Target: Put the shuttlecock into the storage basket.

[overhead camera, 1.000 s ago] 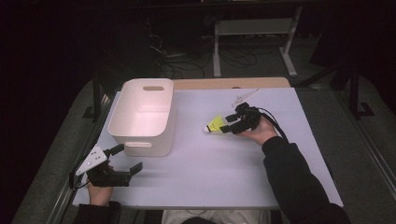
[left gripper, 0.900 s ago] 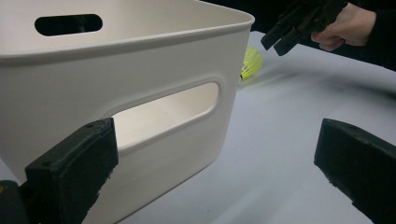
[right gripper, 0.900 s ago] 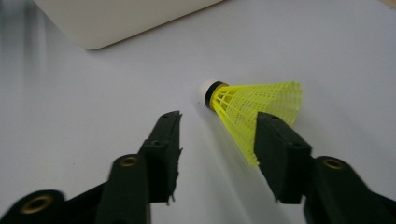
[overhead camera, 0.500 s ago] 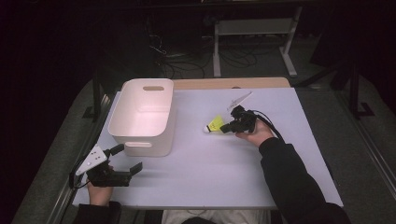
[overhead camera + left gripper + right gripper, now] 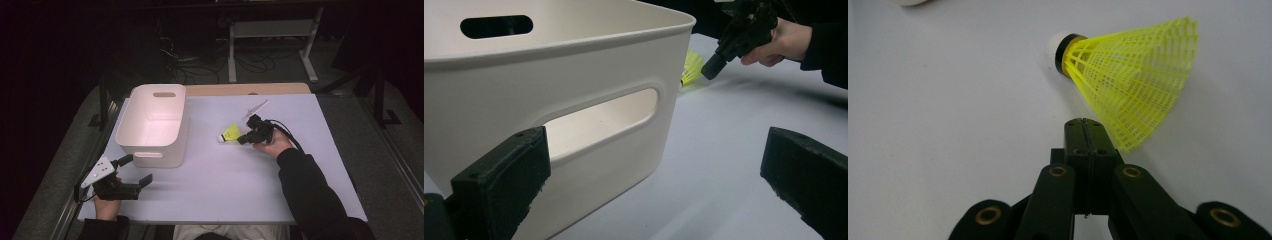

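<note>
1. Nearest to us in the high view, at about 7 o'clock on the worktop [image 5: 220, 195], we see the left gripper [image 5: 134, 172] held in a hand [image 5: 102, 202] at the near left corner. Its jaws are spread wide with nothing between them, and they point toward 2 o'clock.

2. In the left gripper view, those two black jaws stand well apart at the lower corners, and the white bin [image 5: 574, 85] rises just beyond the left one, its slotted handle facing us.

3. In the high view, the white bin [image 5: 131, 134] sits at about 10 o'clock on the worktop, just beyond the left gripper, open side up.

4. Farther on, at about 1 o'clock from the worktop's middle, we see the right gripper [image 5: 243, 138] in the other hand [image 5: 272, 146], the dark sleeve [image 5: 310, 192] running back toward 5 o'clock.

5. In the right gripper view, its jaws are pressed together on nothing, their tip just beside the skirt's lower edge; we cannot tell whether they touch.

6. The yellow shuttlecock [image 5: 1128, 70] lies on its side on the worktop, white cork toward 10 o'clock in that view and its mesh skirt flaring toward 3 o'clock. In the high view it lies between the bin and the right gripper, just beside the closed jaws.
</note>
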